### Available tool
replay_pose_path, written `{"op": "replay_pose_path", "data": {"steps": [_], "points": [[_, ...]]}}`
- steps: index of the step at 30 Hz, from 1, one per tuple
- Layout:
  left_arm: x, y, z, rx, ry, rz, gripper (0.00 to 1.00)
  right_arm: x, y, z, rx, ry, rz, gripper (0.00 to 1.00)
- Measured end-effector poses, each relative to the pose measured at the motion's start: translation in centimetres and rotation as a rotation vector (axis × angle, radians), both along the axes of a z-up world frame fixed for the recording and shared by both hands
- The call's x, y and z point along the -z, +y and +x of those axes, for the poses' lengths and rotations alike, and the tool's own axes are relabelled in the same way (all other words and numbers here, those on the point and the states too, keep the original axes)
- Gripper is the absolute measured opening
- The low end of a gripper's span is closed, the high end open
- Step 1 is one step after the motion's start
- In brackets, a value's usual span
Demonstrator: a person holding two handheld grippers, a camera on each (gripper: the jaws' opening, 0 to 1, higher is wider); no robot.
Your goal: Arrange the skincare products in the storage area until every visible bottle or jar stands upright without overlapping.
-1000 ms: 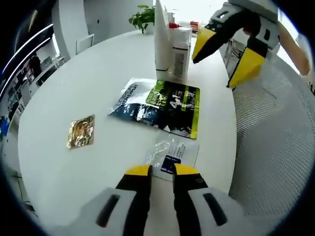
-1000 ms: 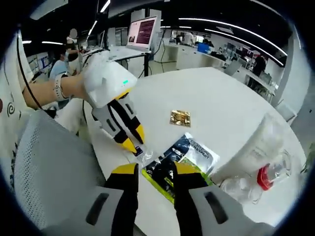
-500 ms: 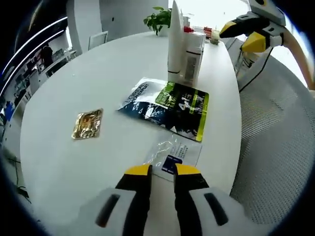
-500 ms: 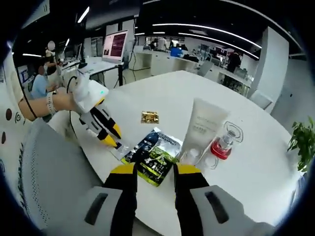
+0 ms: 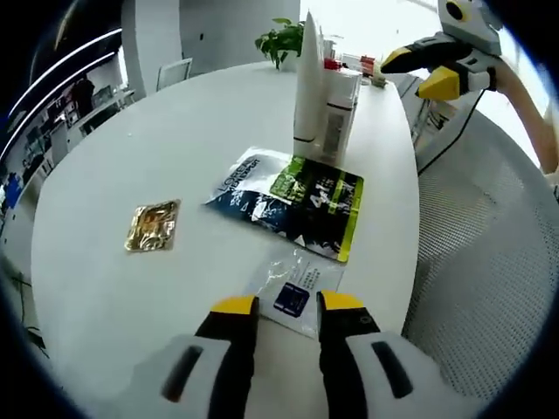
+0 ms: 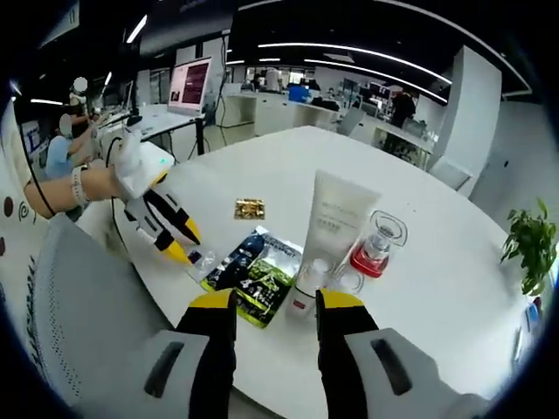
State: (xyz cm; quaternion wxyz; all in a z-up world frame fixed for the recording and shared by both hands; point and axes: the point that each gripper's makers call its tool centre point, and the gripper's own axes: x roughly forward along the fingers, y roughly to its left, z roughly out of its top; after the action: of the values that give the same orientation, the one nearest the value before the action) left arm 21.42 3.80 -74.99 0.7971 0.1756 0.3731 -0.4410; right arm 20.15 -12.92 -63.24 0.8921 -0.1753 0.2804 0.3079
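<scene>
A white tube (image 5: 307, 83) stands upright on its cap on the round white table (image 5: 175, 131). A clear bottle with red liquid (image 5: 339, 96) stands right beside it. Dark blue and green sachets (image 5: 284, 192) lie flat in front of them. My left gripper (image 5: 288, 305) is open low over the table edge, its tips just short of a small clear sachet with a blue label (image 5: 293, 297). My right gripper (image 6: 277, 301) is open and holds nothing, well back from the tube (image 6: 336, 223) and red bottle (image 6: 376, 249). It hangs at the upper right (image 5: 432, 70) in the left gripper view.
A gold sachet (image 5: 153, 225) lies apart to the left of the flat packets. A white mesh chair (image 5: 489, 262) stands against the table's near edge. A potted plant (image 5: 279, 39) sits at the far side. A person's hand (image 6: 87, 179) holds the left gripper (image 6: 170, 227).
The right gripper has drawn back from the tube and away from the table. Both pairs of jaws stand slightly wider apart. The products have not moved.
</scene>
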Motion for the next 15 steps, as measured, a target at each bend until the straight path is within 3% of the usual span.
{"op": "replay_pose_path", "data": {"steps": [5,15], "points": [[-1.0,0.2,0.1,-0.015,-0.040,-0.015,0.32,0.0,-1.1,0.2,0.041,-0.013,-0.009,0.48],[-5.6,0.7,0.0,-0.112,-0.104,-0.096,0.50,-0.2,-1.9,0.5,0.066,-0.011,-0.005,0.63]]}}
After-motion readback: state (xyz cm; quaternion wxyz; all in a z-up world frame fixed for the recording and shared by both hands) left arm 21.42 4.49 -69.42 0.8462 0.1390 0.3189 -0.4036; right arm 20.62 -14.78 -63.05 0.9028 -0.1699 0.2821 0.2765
